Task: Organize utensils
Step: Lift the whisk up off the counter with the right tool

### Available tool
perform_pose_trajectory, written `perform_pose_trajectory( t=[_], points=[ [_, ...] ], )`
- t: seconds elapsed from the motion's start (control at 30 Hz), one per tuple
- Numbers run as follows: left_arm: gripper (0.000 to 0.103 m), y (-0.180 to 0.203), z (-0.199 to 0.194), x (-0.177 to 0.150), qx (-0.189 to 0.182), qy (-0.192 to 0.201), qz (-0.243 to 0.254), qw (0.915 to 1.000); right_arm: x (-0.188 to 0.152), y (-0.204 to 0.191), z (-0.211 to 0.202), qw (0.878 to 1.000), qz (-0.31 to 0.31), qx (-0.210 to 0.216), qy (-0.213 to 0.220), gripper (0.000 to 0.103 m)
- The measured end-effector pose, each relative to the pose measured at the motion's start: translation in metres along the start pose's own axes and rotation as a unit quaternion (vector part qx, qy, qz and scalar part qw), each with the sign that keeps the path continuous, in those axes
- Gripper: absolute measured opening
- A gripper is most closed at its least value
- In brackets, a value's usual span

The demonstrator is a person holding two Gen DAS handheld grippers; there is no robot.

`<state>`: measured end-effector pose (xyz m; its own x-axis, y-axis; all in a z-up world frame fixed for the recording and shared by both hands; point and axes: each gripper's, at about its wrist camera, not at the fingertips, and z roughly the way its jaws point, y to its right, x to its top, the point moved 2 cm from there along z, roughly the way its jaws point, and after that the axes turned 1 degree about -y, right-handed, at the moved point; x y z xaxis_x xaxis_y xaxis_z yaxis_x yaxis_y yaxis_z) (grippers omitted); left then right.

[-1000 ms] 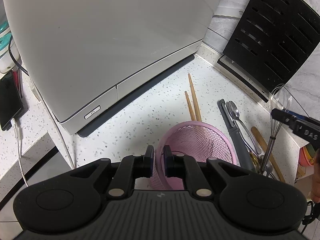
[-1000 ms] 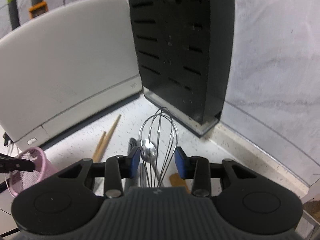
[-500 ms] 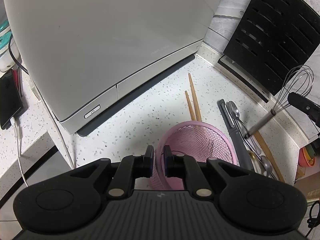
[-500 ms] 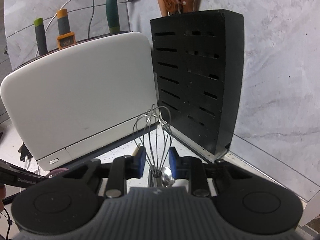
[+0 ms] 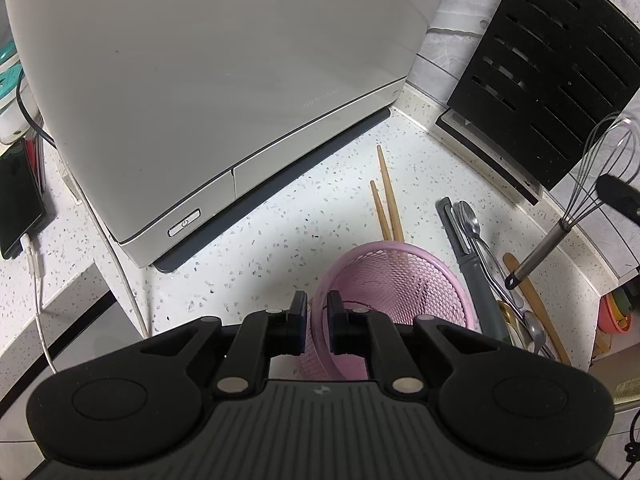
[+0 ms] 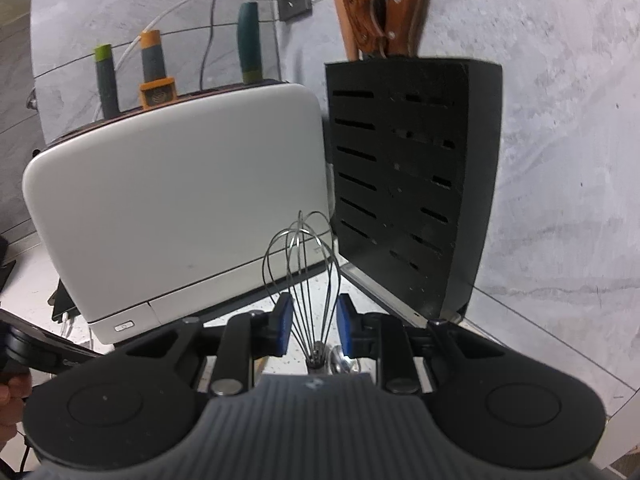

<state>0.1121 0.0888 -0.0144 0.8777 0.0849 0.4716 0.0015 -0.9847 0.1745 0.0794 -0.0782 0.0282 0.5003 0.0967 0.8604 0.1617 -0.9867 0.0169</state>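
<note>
My left gripper [image 5: 317,320] is shut on the near rim of a pink mesh basket [image 5: 394,280] that stands on the speckled counter. My right gripper [image 6: 314,320] is shut on the wire head of a metal whisk [image 6: 302,268] and holds it lifted off the counter; the whisk also shows in the left wrist view [image 5: 576,200], hanging handle-down at the right. Two wooden chopsticks [image 5: 386,196] lie behind the basket. A grey-handled tool [image 5: 468,256], spoons [image 5: 476,232] and a wooden utensil [image 5: 536,300] lie right of the basket.
A large white appliance [image 5: 208,80] stands at the back left. A black slotted knife block [image 5: 552,64] stands at the back right against the wall. A phone on a charging cable [image 5: 18,200] lies at the far left. The counter edge drops off at the front left.
My right gripper has closed on the whisk and lifted it up off the counter, so its handle now hangs in the air. The left gripper and basket have not moved.
</note>
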Motion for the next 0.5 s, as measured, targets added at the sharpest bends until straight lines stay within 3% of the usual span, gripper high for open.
perform_pose_trajectory(
  t=[0.2,0.43,0.5],
  points=[
    [0.010,0.000,0.001,0.000,0.000,0.000,0.000,1.0000,0.014,-0.017,-0.022,0.999,-0.009,0.027,0.029,0.021],
    [0.010,0.000,0.001,0.000,0.001,0.000,0.000,1.0000,0.029,-0.045,-0.047,0.994,-0.005,0.090,0.066,0.021],
    [0.010,0.000,0.001,0.000,0.000,-0.001,-0.001,1.0000,0.031,-0.052,-0.048,0.991,0.005,0.113,0.071,0.013]
  ],
)
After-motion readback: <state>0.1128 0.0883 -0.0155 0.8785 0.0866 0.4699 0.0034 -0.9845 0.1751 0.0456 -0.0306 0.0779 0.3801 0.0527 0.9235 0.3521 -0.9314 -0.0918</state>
